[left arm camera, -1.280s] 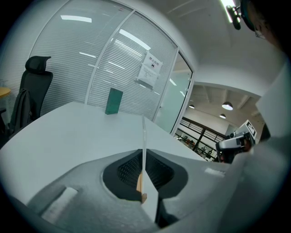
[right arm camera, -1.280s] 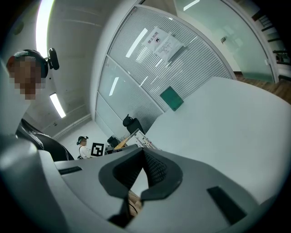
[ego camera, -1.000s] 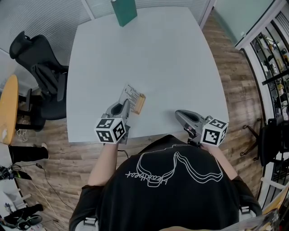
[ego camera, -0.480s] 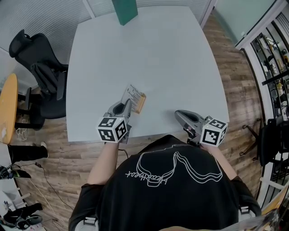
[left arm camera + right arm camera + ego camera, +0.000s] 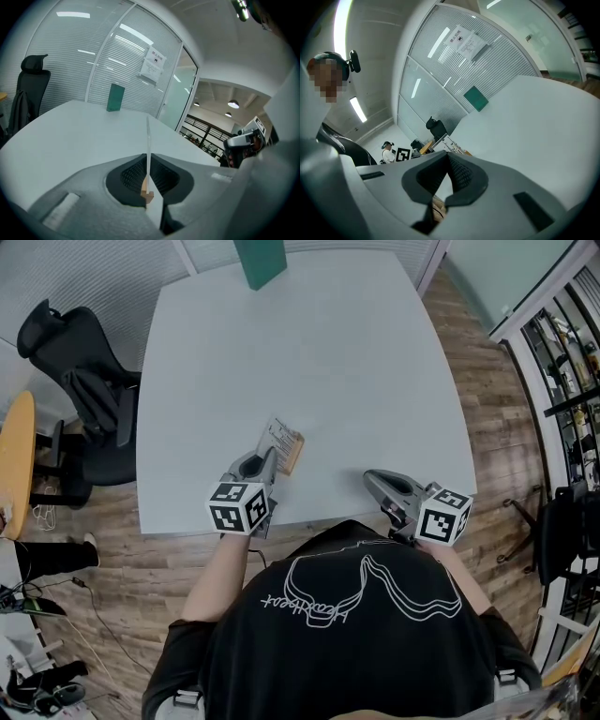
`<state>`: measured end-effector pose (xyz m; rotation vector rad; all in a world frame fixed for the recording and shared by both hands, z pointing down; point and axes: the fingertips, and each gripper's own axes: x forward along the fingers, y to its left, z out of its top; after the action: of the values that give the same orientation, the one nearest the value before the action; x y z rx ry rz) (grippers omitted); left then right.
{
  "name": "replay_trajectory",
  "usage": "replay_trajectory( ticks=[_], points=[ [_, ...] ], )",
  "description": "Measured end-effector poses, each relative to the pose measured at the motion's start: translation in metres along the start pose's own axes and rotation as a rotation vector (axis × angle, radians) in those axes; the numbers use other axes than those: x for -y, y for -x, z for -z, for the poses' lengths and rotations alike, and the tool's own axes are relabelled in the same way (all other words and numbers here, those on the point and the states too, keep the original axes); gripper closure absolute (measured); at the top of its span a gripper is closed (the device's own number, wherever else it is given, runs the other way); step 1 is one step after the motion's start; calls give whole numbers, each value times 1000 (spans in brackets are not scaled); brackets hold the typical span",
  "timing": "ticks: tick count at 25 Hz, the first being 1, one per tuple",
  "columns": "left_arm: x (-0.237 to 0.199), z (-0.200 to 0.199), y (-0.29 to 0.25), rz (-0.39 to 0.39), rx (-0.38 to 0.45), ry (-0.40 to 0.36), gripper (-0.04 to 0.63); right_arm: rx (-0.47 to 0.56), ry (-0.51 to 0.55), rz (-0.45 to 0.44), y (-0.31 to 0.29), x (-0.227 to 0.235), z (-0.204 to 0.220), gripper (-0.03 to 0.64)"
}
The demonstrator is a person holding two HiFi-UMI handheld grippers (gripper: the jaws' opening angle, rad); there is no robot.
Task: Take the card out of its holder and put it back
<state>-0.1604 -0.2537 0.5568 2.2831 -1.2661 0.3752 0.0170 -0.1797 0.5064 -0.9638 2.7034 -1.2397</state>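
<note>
While your left hand-held gripper (image 5: 266,460) is pinching the card (image 5: 277,436), not yet out of its holder (image 5: 293,454), your right hand-held gripper (image 5: 371,477) is idling pressed together.

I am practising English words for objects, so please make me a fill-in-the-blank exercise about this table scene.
1. The left gripper is shut on a thin ____.
2. The box at the far edge of the table is ____.
3. The right gripper holds ____.
4. In the head view, a black office ____ stands left of the table.

Missing words: card; green; nothing; chair.
</note>
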Motion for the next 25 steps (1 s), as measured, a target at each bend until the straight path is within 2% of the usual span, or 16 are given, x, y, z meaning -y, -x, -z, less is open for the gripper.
replay_trajectory(
  ticks=[13,20,23,25],
  points=[
    [0,25,-14,-2,-66,-10,569,8,-16,-4,-4,3,4,607],
    [1,27,-18,9,-57,11,567,10,-19,-7,2,3,5,607],
    [-3,21,-15,5,-34,40,468,-3,-13,-3,4,2,5,607],
    [-5,16,-11,-4,-10,64,441,-2,-10,-13,6,0,4,607]
  ],
)
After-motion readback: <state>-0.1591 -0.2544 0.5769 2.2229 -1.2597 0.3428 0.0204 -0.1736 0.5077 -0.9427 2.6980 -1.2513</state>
